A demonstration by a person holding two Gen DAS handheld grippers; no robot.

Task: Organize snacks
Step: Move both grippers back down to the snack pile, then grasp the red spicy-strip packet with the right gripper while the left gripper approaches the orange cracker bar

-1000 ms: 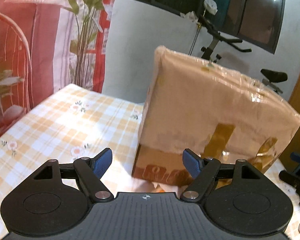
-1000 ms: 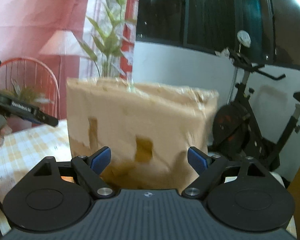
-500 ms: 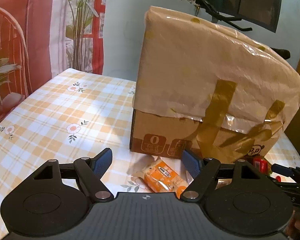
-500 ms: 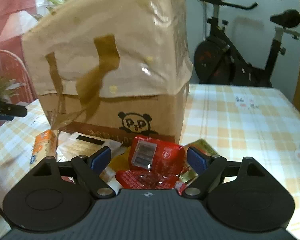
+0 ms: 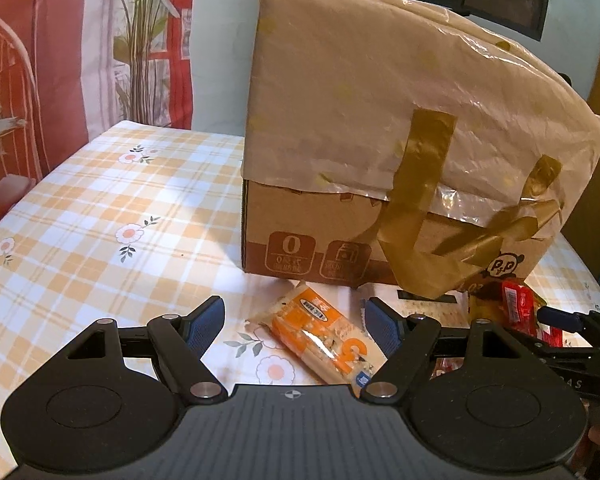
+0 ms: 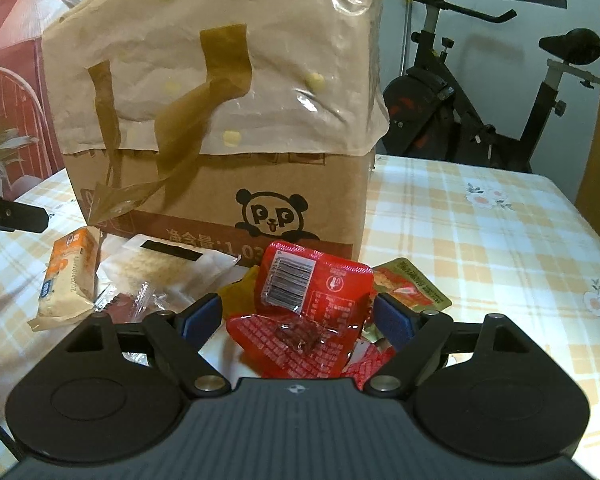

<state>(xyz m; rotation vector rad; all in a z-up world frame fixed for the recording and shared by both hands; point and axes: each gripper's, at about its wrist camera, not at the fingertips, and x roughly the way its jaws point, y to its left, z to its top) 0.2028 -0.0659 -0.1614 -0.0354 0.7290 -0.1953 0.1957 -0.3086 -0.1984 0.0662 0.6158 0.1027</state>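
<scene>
Cardboard dominates the scene: a tall box (image 5: 380, 168) with a panda logo, its upper part wrapped in crinkled plastic and strapped with brown tape, stands on the yellow checked tablecloth (image 5: 100, 208), and your snacks lie in a loose heap at its foot.

Your left gripper (image 5: 294, 322) hovers low in front of the box with its blue-padded jaws spread wide, holding nothing; an orange cracker pack (image 5: 324, 340) lies flat on the cloth between the fingertips, its far end pointing at the box's near corner. Whether the pads touch it cannot be told.

Your right gripper (image 6: 298, 316) sits before the box's panda face, jaws likewise wide apart and gripping nothing. Between them rests a red packet (image 6: 300, 308) with a barcode label, propped up against the pile, with a second red wrapper beneath it. Just right of the red packet, close to the box's corner, lies a green-gold sachet (image 6: 414, 286). To the left of the red packet, against the box's base, sits a pale wafer pack (image 6: 168, 268) with a black strip, then the orange cracker pack (image 6: 70, 276) standing on edge.

Behind the box, on the right, an exercise bike (image 6: 480, 92) stands against the wall.
</scene>
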